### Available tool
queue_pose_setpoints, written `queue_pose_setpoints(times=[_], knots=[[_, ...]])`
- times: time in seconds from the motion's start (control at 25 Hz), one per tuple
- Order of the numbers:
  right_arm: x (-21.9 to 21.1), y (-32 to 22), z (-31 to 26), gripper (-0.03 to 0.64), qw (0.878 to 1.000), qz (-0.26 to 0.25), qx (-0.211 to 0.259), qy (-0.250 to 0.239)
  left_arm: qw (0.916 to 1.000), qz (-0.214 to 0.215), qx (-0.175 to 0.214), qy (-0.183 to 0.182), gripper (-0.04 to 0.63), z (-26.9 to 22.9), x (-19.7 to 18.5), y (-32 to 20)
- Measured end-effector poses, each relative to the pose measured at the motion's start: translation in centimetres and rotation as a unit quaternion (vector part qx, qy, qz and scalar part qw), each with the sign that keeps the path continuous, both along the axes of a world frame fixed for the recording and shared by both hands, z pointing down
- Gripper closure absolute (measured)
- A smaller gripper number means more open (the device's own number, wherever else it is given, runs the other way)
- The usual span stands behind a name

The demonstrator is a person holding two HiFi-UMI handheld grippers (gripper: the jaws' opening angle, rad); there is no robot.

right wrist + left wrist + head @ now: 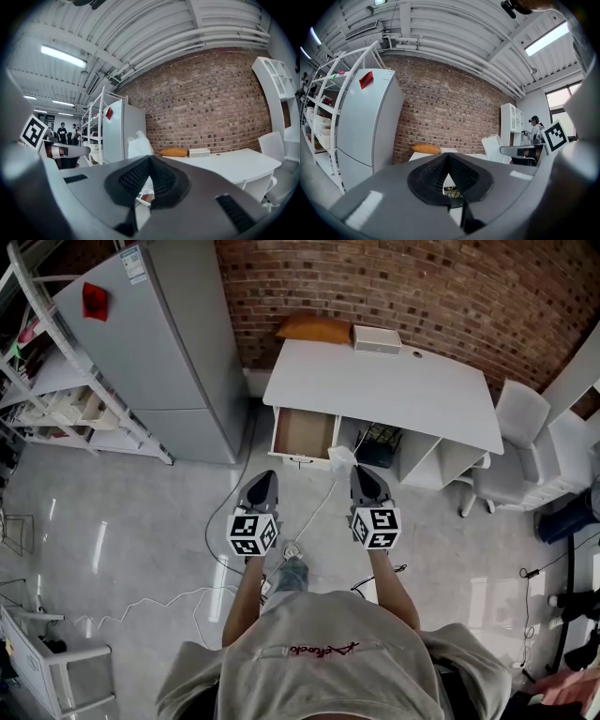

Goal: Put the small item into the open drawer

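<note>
The small item is a crumpled white plastic bag [342,458], pinched at the tip of my right gripper [362,472], which is shut on it. In the right gripper view the bag [139,142] sticks up above the closed jaws of my right gripper [150,160]. My left gripper [262,477] is beside it, shut and holding nothing; its jaws meet in the left gripper view, where the left gripper [447,157] points at the desk. The open drawer [302,433] hangs out of the white desk [394,390] just ahead of both grippers; its wooden bottom looks bare.
A grey fridge [159,343] stands left of the desk, with a white shelf rack [56,399] further left. An orange cushion [314,328] and a white box [377,337] lie at the desk's back. A white chair [516,446] is at right. Cables [309,521] trail across the floor.
</note>
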State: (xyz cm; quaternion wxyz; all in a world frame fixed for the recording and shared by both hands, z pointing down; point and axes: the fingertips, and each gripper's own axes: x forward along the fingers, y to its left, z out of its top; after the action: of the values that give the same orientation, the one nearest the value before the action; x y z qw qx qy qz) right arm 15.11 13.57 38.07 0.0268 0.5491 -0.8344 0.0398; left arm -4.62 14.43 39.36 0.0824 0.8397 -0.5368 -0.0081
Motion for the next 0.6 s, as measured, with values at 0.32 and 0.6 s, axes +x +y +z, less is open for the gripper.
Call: queue_pose_setpoints(times=[0.32,0.6], knots=[[-2.5,-8.9,-1.2,0.606,1.0,0.009,0.002,0.003,0.9999,0.012,0.003,0.0,0.586,-1.2,-2.4,-9.3],[-4.5,-15.6,-2.2,0.606,1.0,0.015,0.008,0.004,0.9997,0.02,0.012,0.003,0.586,-2.2,-4.3,-16.3]])
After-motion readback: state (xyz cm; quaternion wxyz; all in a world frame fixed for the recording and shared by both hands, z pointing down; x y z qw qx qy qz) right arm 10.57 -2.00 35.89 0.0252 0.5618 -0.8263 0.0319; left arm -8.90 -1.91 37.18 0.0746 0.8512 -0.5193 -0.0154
